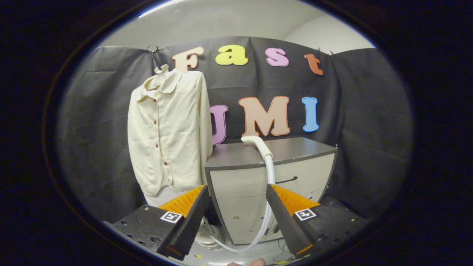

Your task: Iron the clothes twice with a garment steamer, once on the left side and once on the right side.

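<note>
While empty, the gripper (236,218) gapes wide.

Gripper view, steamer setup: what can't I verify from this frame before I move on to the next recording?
- Steamer head on the cabinet: its steam face is turned away.
- Hose: part of its run is covered by the open claw finger; its base unit sits mostly behind the other finger.
- Shirt: its back is hidden, and the hanger is mostly inside the collar.
- Cabinet: labels too small to read.
</note>
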### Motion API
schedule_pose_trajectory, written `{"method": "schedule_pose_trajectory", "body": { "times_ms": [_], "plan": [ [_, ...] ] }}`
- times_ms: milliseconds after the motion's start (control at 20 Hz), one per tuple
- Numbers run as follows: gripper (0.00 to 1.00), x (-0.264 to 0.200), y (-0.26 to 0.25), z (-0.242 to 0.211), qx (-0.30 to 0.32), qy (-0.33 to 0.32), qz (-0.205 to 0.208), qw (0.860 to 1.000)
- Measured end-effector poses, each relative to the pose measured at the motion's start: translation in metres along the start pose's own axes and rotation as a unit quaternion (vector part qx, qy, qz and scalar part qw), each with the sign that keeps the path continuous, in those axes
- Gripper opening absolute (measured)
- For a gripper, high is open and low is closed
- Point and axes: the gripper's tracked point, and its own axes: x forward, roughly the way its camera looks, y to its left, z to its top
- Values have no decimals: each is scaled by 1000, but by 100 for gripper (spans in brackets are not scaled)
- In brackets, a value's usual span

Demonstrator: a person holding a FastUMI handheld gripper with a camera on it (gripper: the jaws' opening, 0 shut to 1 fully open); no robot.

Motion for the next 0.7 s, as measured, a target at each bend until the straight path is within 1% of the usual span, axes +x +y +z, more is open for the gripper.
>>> {"method": "schedule_pose_trajectory", "body": {
  "times_ms": [150,300,500,700],
  "plan": [
    [95,35,-8,6,-15,3,6,1000],
    [95,70,-20,15,-10,-3,15,1000],
    [95,120,-38,17,-8,9,23,1000],
    [95,166,-57,16,-21,20,28,999]
  ]
}}
